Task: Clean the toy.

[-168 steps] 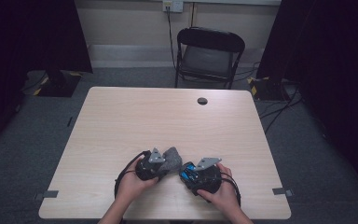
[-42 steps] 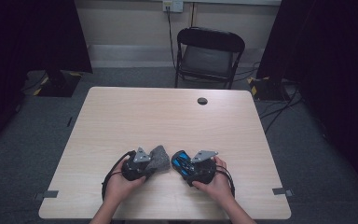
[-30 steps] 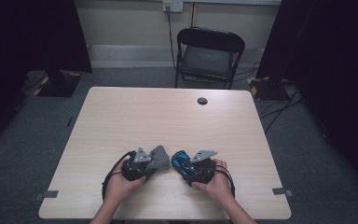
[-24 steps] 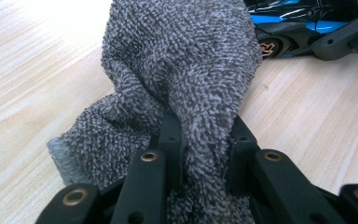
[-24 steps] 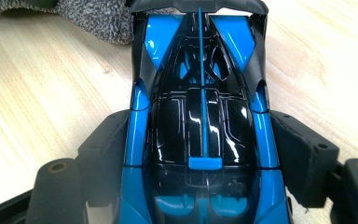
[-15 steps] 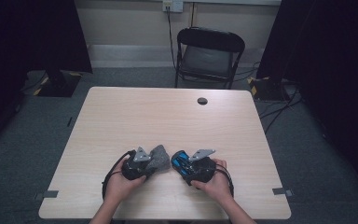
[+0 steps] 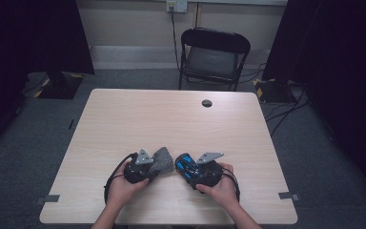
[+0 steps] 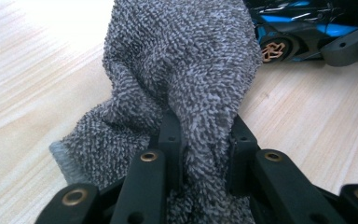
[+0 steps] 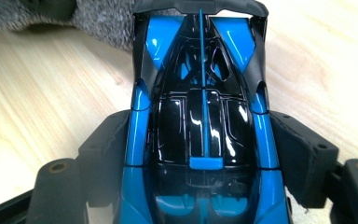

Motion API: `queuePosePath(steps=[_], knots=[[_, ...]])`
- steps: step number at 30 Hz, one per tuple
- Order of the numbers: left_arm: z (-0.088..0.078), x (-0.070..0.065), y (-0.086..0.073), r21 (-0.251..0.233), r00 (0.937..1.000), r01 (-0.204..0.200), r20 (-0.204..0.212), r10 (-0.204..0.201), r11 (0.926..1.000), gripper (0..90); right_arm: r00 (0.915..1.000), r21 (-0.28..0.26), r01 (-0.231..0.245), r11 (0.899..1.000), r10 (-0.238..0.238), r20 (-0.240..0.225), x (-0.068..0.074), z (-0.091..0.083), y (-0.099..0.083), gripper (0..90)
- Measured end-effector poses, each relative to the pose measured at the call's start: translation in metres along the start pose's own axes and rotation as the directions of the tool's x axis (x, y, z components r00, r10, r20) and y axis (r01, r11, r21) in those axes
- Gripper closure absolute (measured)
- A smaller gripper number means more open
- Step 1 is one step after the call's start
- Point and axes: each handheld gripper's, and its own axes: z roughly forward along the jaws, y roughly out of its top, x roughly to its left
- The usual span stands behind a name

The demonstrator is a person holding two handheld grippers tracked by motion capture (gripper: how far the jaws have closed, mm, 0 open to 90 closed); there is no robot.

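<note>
Pale wood surface (image 7: 171, 119) from above: we hold the left claw (image 7: 158, 164) and right claw (image 7: 180, 167) near its front edge, close together. Along the left claw, we see its jaws pinching a grey cloth (image 8: 186, 70). Along the right claw, our jaws clamp a blue toy car (image 9: 200, 116) by its sides.

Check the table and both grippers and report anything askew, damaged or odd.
Nothing stands out. The left gripper pinches a bunched grey cloth; the right gripper clamps an intact blue toy car on the table.
</note>
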Motion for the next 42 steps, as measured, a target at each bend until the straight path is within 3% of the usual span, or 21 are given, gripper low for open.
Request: queuePosePath(steps=[6,10,16,17,20,22,23,26,29,33,35,42], knots=[[-0.003,0.001,0.003,-0.029,0.9999,0.007,-0.010,-0.007,0.9995,73.1,0.9996,-0.026,-0.017,1.000,0.017,-0.021,-0.002,-0.009,0.006,26.3],[-0.007,0.004,0.005,-0.063,0.9990,0.045,0.000,-0.045,0.9970,73.4,0.9975,-0.063,-0.053,0.997,0.050,-0.051,-0.005,-0.014,0.008,26.3],[-0.017,0.015,0.017,-0.149,0.9921,0.126,0.019,-0.124,0.9807,74.1,0.9918,-0.122,-0.091,0.988,0.079,-0.100,-0.008,-0.023,0.014,26.3],[-0.019,0.017,0.023,-0.179,0.9891,0.147,0.034,-0.143,0.9729,74.2,0.9898,-0.133,-0.102,0.986,0.087,-0.113,-0.009,-0.026,0.016,26.3],[-0.023,0.016,0.038,-0.210,0.9872,0.159,0.047,-0.152,0.9646,74.4,0.9876,-0.171,-0.108,0.979,0.086,-0.131,-0.006,-0.033,0.024,26.3],[-0.021,0.013,0.046,-0.215,0.9860,0.157,0.089,-0.141,0.9639,74.5,0.9858,-0.194,-0.112,0.975,0.085,-0.145,-0.004,-0.037,0.030,26.3],[-0.019,0.011,0.048,-0.212,0.9851,0.155,0.108,-0.134,0.9649,74.5,0.9853,-0.219,-0.117,0.969,0.086,-0.148,-0.003,-0.040,0.033,26.3],[-0.013,0.003,0.049,-0.199,0.9843,0.124,0.149,-0.095,0.9721,74.7,0.9833,-0.231,-0.130,0.964,0.095,-0.156,-0.004,-0.042,0.037,26.3],[-0.009,-0.006,0.047,-0.174,0.9841,0.093,0.166,-0.064,0.9803,74.7,0.9803,-0.229,-0.149,0.962,0.113,-0.162,-0.007,-0.042,0.036,26.3],[-0.002,-0.016,0.043,-0.148,0.9787,0.074,0.201,-0.043,0.9862,74.7,0.9736,-0.231,-0.182,0.956,0.142,-0.179,-0.010,-0.041,0.034,26.3],[0.001,-0.020,0.042,-0.152,0.9733,0.075,0.226,-0.040,0.9855,74.7,0.9753,-0.225,-0.181,0.957,0.145,-0.166,-0.011,-0.039,0.034,26.3],[0.005,-0.032,0.041,-0.143,0.9589,0.048,0.284,-0.006,0.9885,74.8,0.9684,-0.232,-0.214,0.949,0.175,-0.178,-0.014,-0.033,0.037,26.4]])
